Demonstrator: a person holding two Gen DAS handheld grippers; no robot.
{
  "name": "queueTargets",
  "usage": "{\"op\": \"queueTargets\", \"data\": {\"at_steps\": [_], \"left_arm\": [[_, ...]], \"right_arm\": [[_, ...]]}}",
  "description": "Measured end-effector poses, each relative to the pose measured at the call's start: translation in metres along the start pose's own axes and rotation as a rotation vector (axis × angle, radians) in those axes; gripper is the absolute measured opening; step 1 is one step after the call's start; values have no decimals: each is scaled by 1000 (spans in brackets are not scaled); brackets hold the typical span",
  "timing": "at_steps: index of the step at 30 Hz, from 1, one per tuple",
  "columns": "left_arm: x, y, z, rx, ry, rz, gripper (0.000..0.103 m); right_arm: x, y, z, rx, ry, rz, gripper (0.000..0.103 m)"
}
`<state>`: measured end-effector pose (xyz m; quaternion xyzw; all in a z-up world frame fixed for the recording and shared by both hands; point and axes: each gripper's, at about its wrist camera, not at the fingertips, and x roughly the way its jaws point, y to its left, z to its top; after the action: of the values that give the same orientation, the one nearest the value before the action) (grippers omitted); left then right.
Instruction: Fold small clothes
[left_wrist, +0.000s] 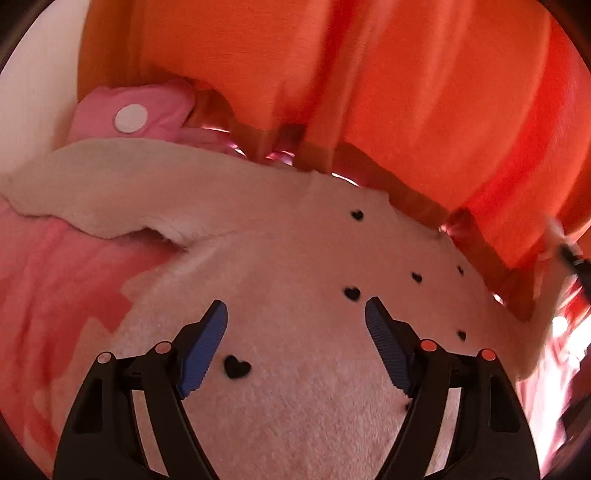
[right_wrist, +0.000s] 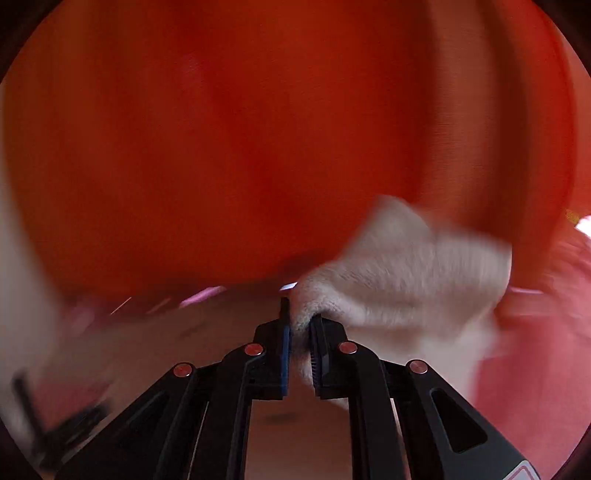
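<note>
Cream fleece garment (left_wrist: 295, 387) lies below the orange curtain (left_wrist: 369, 74); left gripper (left_wrist: 295, 314) gapes empty above it, right gripper (right_wrist: 300, 325) pinches its edge.

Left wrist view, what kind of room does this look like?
Probably a bedroom or living room at home: orange curtains hang behind, a fluffy cream garment with black hearts lies on pink bedding, and a pink cushion sits at the back.

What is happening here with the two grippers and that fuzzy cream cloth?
A person is folding a small cream garment dotted with black hearts, spread in front of an orange curtain. The right gripper is pinched shut on a fold of it. The left gripper hangs open above the cloth, gripping nothing.
</note>
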<state>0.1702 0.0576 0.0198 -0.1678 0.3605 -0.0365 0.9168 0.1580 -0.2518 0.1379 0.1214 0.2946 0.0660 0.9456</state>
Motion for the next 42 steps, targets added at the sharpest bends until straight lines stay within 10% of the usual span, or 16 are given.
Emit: {"op": "queueTargets", "data": {"at_steps": [5,10,15,25,26,29,31,37,42], "left_arm": [[11,20,3,-39,26,-17,89],[23,26,6,-62,55,-51,94],[47,23,14,-109,93,-100,95],[113,-6,18,-215,196,-244,89],[114,-9,17,-195,173,-238,87],[121,-12,21,-155,173,-271,10],[117,-6,25,-217,140,-350,9],[71,-25,45,-139,-4,-291,8],[96,-11,13,-96,154,-150,8]], "right_arm": [[76,52,-61,-71,222,5,19],[24,-8,-66,124,198,-69,49],[-50,-84,-90,489,146,-120,52],[-23,-134,-114,672,165,-162,52],[-17,-140,-114,702,153,-144,52],[3,-150,-114,732,128,-121,49],[3,-149,-111,691,109,-143,7],[-40,-108,-72,446,-93,-155,8],[8,-150,-118,607,138,-257,5]]}}
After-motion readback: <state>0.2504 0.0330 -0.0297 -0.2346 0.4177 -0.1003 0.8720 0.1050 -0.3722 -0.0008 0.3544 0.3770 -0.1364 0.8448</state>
